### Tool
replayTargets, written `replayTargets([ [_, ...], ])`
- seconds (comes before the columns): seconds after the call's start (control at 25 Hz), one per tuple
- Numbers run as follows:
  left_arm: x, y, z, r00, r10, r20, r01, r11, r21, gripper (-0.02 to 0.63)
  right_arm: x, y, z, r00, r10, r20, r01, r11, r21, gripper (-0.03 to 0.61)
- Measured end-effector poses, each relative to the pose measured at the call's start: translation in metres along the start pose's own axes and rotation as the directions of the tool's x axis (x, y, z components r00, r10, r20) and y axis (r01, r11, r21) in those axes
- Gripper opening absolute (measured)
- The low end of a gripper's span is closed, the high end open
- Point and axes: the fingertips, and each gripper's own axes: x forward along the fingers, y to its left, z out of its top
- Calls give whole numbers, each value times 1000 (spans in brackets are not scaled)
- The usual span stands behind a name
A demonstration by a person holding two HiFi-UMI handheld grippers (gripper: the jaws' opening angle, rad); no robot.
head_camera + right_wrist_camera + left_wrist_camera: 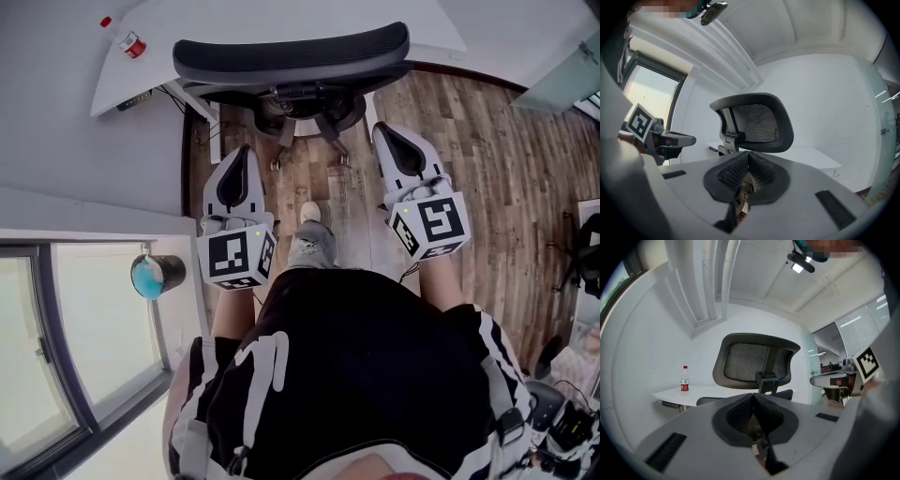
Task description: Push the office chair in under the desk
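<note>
A: Ahead of the person, at the white desk (127,80), where's the office chair (291,58)?

B: Right at the desk's edge. Its black mesh backrest (757,363) faces the person and its star base (309,117) is on the wood floor (469,178). Can't tell how far the seat goes under the desktop (the backrest covers it from above).

A: Left gripper (242,152)?

B: Jaws fully together, the ribbed pads meet in one line, nothing between them. It points level at the backrest, short of it, not touching.

A: Right gripper (386,131)?

B: Same. Jaws closed pad to pad, holding nothing. It's aimed at the backrest's right half, near it but apart in its own view.

A: How do the two sit relative to each other?

B: Side by side and well apart, one on each side of the person's foot (309,214). Each shows at the edge of the other's view. The right one's marker cube (867,361) is clear in the left gripper view.

A: Anything else to log?

B: A clear bottle (127,39) with a red cap and red label stands upright on the desk, left of the chair. There's a dark round container with a blue top (157,276) on the ledge by the window (56,347), lower left in the head view (can't tell what it is).
</note>
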Motion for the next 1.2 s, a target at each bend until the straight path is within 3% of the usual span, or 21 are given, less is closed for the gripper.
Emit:
replayTargets([
  [0.28, 1, -3, -11, 999, -4, -37, 4, 1000, 10, 9, -3, 3, 4, 1000, -11, 21, 11, 1000, -5, 9],
  [1.2, -3, 7, -4, 1000, 0, -30, 2, 999, 39, 9, 0, 13, 8, 1000, -1, 3, 1, 999, -53, 9],
])
